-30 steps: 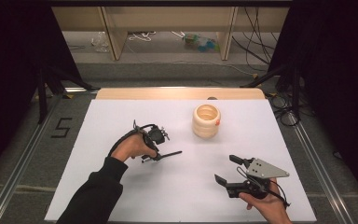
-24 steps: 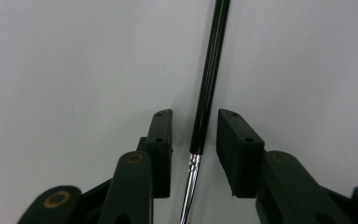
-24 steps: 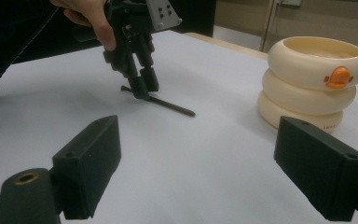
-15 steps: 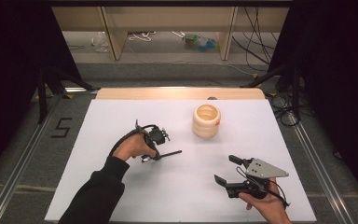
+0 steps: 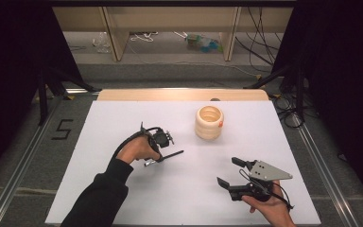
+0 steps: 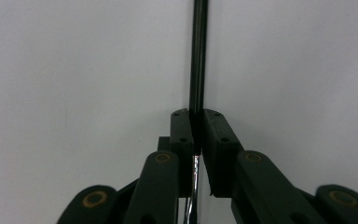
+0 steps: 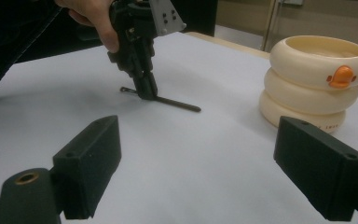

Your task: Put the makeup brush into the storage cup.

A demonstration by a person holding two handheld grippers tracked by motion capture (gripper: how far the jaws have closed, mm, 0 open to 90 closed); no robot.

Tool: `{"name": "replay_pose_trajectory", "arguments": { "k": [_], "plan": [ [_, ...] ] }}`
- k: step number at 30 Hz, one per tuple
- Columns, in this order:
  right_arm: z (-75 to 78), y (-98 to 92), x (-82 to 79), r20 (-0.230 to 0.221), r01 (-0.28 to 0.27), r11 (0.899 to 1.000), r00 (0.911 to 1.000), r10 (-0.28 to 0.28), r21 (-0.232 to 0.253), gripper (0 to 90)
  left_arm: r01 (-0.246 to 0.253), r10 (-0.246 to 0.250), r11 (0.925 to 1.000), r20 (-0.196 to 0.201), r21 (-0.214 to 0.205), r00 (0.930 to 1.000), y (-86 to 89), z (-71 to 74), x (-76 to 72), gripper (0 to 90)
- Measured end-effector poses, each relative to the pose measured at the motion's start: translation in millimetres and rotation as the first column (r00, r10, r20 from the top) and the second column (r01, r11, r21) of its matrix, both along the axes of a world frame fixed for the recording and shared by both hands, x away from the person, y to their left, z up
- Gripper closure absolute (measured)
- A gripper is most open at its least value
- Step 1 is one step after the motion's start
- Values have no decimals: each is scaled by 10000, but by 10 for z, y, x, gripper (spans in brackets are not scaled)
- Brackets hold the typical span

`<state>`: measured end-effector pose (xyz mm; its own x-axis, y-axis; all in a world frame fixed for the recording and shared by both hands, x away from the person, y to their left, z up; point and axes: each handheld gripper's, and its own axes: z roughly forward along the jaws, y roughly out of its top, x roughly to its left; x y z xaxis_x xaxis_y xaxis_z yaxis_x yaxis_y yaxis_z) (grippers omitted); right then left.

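Observation:
A thin black rod (image 5: 174, 154) lies flat on the white table (image 5: 123, 118). My left gripper (image 5: 154, 159) points down at it and is shut on its near part; in the left gripper view the rod (image 6: 198, 56) runs straight out from between the closed jaws of the left gripper (image 6: 197, 116). In the right gripper view the left gripper (image 7: 145, 88) clamps the rod (image 7: 179, 103), with a hand above it. My right gripper (image 5: 229, 171) is held at the table's front right, open and empty, and its view shows the right gripper (image 7: 200, 128) with jaws wide apart.
A cream ringed pot (image 5: 209, 122) stands upright at the table's middle back, to the right of the rod. In the right gripper view the pot (image 7: 314, 81) carries a small orange duck badge (image 7: 341, 76). A wooden strip (image 5: 179, 94) runs along the far edge.

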<state>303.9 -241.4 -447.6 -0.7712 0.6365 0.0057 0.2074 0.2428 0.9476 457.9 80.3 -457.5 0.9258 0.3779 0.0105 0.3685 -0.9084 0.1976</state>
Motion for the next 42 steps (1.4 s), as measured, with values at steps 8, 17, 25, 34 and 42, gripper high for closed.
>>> {"name": "replay_pose_trajectory", "arguments": {
  "k": [8, 17, 25, 34, 42],
  "plan": [
    [2, 7, -12, -119, -17, 10000, 9999, 17, -30, 161, -30, 30, 10000, -64, -31, 10000, 4, 0, 7, 836],
    [17, 3, -18, -41, -69, 9996, 10000, 68, -277, 161, -25, 24, 9996, -33, -282, 10000, 39, -3, 35, 837],
    [11, 19, -14, 24, -170, 9997, 9999, 171, -153, 161, -4, -8, 9987, -235, -503, 9997, 58, 32, 23, 836],
    [12, 29, -17, 68, -254, 9996, 9997, 255, -133, 161, -380, 364, 9977, -303, -556, 9989, 75, 55, 22, 837],
    [8, 45, -22, 175, -251, 9996, 9995, 253, -99, 161, 11, -29, 9970, -239, -768, 9997, 12, 139, -66, 836]
  ]
}}
